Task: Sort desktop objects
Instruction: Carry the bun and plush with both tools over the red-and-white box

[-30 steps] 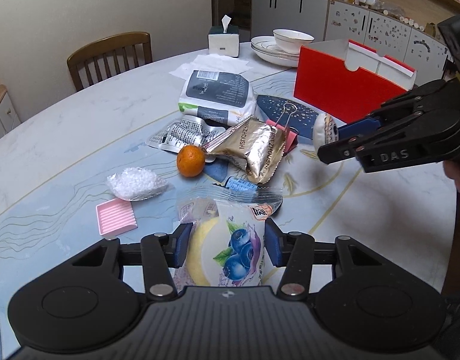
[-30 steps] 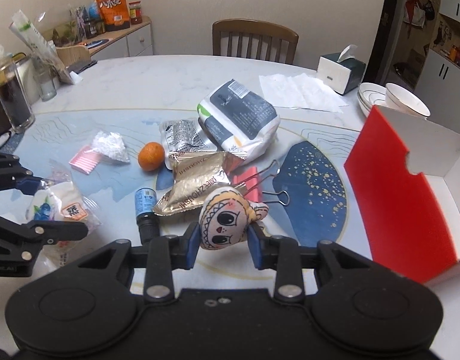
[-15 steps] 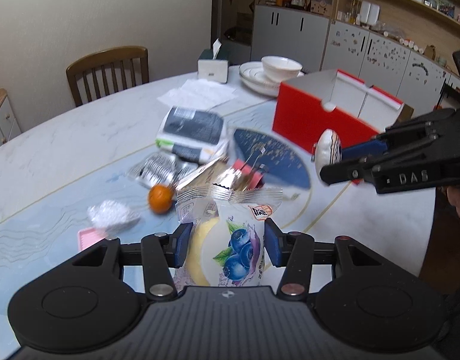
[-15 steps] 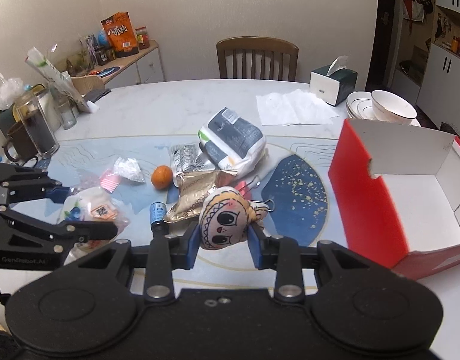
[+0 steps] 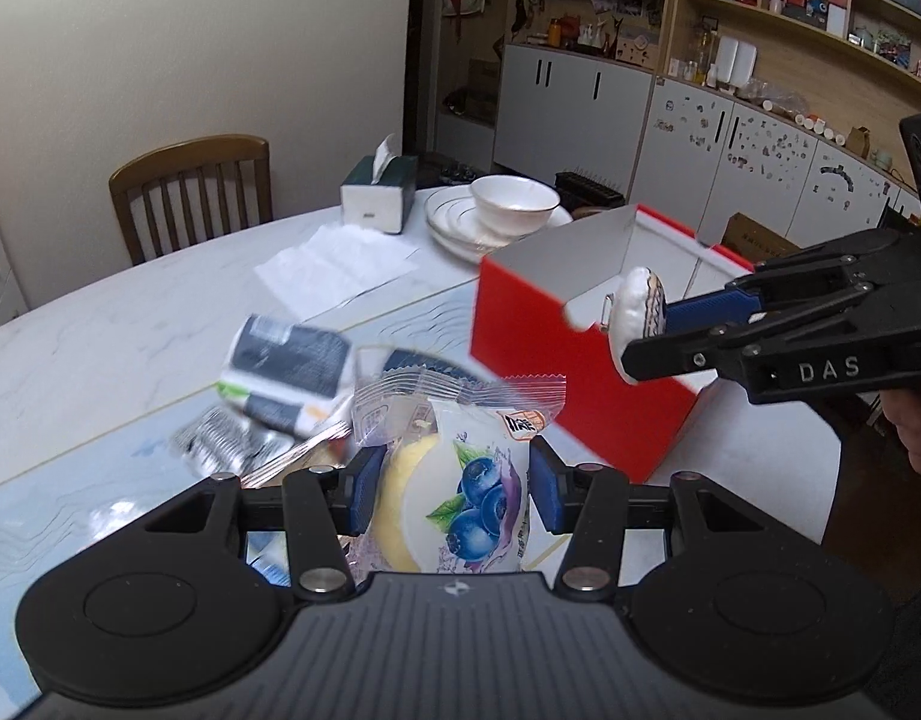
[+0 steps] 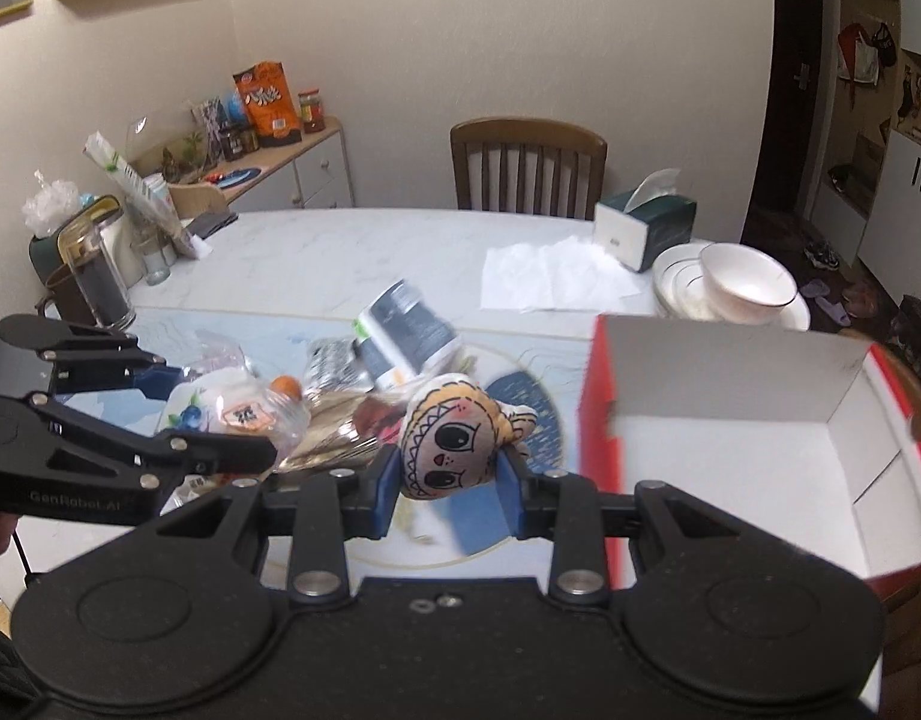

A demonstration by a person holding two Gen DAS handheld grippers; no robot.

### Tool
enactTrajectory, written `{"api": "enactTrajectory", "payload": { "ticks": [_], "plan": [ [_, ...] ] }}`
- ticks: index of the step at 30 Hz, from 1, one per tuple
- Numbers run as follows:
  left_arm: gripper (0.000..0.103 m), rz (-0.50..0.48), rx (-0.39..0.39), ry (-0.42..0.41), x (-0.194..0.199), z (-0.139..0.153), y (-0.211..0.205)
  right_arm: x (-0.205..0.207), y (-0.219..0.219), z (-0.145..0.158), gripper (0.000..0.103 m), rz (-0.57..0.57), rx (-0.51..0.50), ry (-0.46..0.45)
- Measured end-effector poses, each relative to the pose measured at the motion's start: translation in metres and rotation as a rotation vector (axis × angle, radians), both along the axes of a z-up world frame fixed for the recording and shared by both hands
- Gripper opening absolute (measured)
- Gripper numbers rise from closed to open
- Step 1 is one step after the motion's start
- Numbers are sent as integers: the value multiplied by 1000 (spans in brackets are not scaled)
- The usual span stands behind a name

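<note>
Jaws clamp snack bag (image 5: 454, 498) and doll (image 6: 451, 447) beside red box (image 6: 601, 420).

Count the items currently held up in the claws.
2. The blueberry bread packet is clamped in the left claw; the plush face doll is clamped in the right claw, near the red box.

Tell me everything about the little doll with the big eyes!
The little doll is a soft, stuffed fabric toy with a printed face: big dark eyes, pink cheeks, a tiny red mouth and a yellow zigzag-edged hood. The right gripper squeezes it between blue pads, tilted, held up off the table. Seen from the left wrist camera it looks flat, white-backed, with a metal ring, beside the red box.
</note>
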State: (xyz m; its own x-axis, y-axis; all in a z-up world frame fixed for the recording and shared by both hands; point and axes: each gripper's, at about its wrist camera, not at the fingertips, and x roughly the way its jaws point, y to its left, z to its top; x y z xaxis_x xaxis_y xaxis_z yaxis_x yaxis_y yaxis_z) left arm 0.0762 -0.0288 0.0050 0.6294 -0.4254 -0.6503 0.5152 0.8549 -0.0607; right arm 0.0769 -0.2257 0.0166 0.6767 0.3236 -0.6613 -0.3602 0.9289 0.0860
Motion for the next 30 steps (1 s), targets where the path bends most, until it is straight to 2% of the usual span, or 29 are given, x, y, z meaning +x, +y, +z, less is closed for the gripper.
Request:
{"api": "enactTrajectory", "payload": {
  "ticks": [15,30],
  "plan": [
    [48,-24,18,-12,21,12,-86,26,-87,2,33,2,-7,-17],
    [48,-123,42,1,62,9,-180,50,-157,-20,33,-46,-41,47]
  ]
}}
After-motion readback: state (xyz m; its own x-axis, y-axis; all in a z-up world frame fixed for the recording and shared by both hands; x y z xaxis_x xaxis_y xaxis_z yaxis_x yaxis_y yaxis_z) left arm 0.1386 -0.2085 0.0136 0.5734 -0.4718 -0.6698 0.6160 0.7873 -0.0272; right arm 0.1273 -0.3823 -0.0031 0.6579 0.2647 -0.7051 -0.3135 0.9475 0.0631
